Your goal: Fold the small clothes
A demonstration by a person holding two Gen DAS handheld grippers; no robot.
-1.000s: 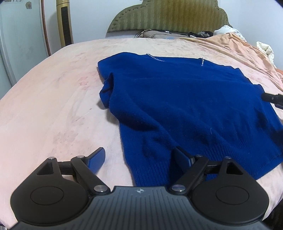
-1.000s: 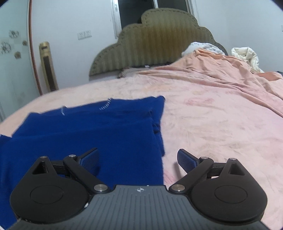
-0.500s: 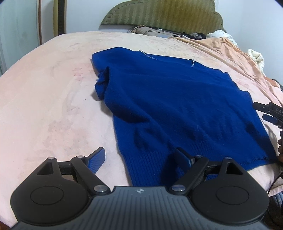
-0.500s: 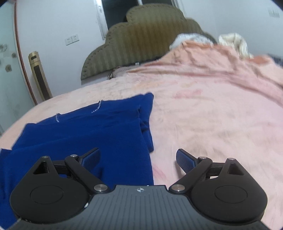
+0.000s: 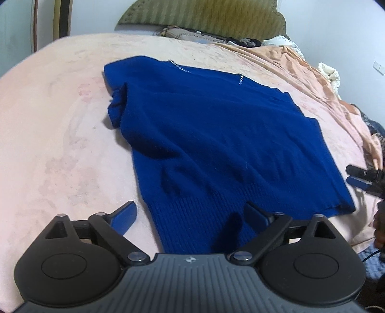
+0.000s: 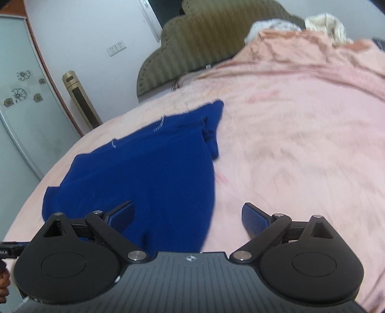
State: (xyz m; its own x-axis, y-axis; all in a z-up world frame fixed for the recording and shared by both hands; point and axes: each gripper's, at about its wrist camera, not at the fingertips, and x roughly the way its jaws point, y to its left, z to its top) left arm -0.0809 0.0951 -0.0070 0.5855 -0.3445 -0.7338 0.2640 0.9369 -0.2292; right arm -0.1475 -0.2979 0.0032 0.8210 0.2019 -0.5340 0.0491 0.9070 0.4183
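A dark blue knit sweater (image 5: 216, 134) lies flat on the pink bedspread (image 5: 60, 144), neckline far, ribbed hem near. My left gripper (image 5: 190, 214) hovers over the hem's left corner. Its jaws are opening, and the hem lies beneath the gap without being pinched. In the right wrist view the sweater (image 6: 149, 173) fills the left half. My right gripper (image 6: 189, 215) is open above its right edge, left finger over the knit, right finger over the bedspread (image 6: 300, 144). The right gripper (image 5: 361, 179) also shows at the sweater's right edge near the hem corner.
An olive padded headboard (image 5: 204, 14) stands behind the bed. A rumpled peach blanket (image 5: 320, 79) and white bedding (image 5: 329, 72) pile up far right. A gold tower fan (image 6: 80, 98) and a glass door (image 6: 21, 120) stand left. A hand (image 5: 379, 231) shows at the right edge.
My left fingers have spread wider, and that view has tipped down toward the hem. The right gripper has slid nearer the hem's right corner and rolled, so the sweater sits further left in its view.
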